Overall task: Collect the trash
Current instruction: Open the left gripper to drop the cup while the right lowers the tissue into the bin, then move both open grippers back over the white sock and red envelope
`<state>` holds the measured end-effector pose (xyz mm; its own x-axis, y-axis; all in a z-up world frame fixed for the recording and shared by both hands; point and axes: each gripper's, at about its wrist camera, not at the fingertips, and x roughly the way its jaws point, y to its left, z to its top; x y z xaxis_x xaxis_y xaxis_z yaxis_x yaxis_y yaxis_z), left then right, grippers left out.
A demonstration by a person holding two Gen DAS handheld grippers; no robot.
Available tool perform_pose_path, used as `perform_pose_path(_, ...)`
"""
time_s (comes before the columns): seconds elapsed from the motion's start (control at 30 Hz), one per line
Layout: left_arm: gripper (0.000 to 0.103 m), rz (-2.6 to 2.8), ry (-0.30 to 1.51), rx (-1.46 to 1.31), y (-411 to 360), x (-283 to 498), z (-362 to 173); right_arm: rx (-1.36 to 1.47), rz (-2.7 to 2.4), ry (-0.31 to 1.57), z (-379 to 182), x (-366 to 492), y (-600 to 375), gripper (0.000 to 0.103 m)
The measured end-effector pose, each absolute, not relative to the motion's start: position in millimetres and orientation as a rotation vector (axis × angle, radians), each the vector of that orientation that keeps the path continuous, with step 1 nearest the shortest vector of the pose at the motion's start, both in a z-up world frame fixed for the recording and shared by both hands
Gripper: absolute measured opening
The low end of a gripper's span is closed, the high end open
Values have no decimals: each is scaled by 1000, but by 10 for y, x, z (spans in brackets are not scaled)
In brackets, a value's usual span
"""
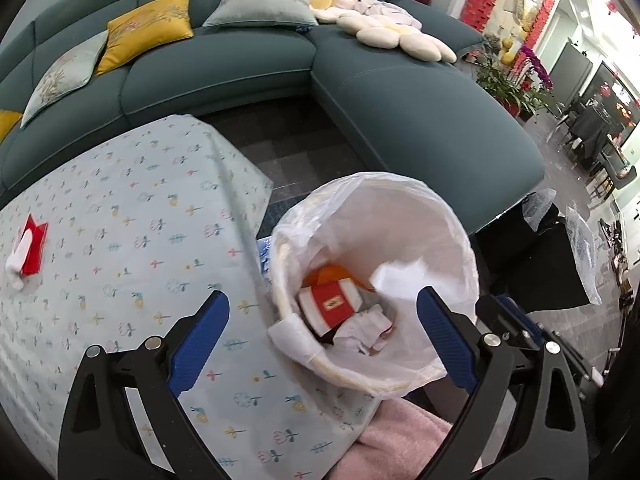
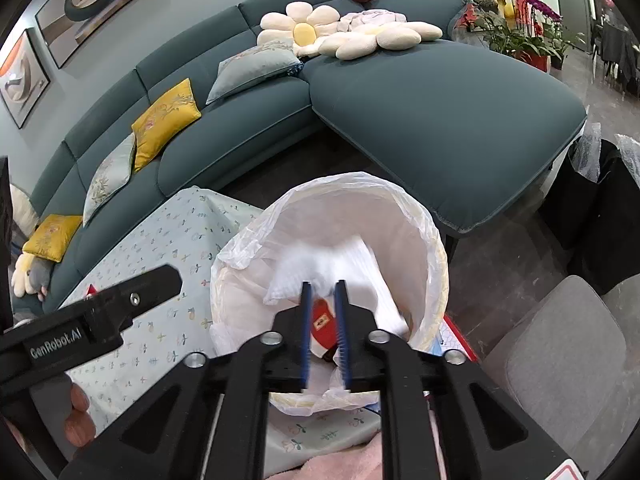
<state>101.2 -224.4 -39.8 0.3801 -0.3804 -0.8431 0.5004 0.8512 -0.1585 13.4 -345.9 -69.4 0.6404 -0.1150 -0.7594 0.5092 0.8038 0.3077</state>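
Note:
A trash bin with a white plastic liner (image 1: 436,216) stands beside the table; it also shows in the right wrist view (image 2: 432,248). Inside lie a red and white box (image 1: 332,306), something orange (image 1: 332,272) and crumpled white paper (image 1: 368,328). My left gripper (image 1: 322,316) is open and empty, above the bin's near rim. My right gripper (image 2: 323,285) is over the bin, its jaws narrowly apart, with a blurred white tissue (image 2: 340,260) at the fingertips; I cannot tell whether they hold it. A red tissue pack (image 1: 30,248) with white tissue lies on the table at the far left.
The table wears a pale floral cloth (image 1: 140,240). A teal sectional sofa (image 1: 400,120) with cushions curves behind. A pink towel (image 1: 400,440) is at the bottom. Black bags (image 1: 540,264) stand at the right. A grey chair (image 2: 560,360) is at the right.

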Motion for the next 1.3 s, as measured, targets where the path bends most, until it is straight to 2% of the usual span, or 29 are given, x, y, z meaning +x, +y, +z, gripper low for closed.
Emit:
perform_pose_path(0.03, 90, -560, 1040, 129, -2219, 1015, -404, 536, -381, 800, -683, 138, -3450, 30)
perform_pose_path(0.27, 90, -529, 1037, 101, -1987, 1051, -389, 509, -371, 800, -603, 169, -3346, 31)
perform_pose_path(0.33, 90, -522, 1034, 93, -1927, 1061, -376, 499, -371, 799, -574, 182, -3294, 38)
perform_pose_path(0.57, 90, -476, 1014, 68, -1616, 1103, -320, 456, -344, 806, -467, 266, -3052, 42)
perform_pose_path(0.67, 90, -459, 1007, 50, -1463, 1140, -295, 433, -332, 802, -407, 309, -2912, 48)
perform_pose_path(1.3, 90, -268, 960, -65, 13, 1413, -178, 285, -149, 841, -178, 824, -1637, 51)
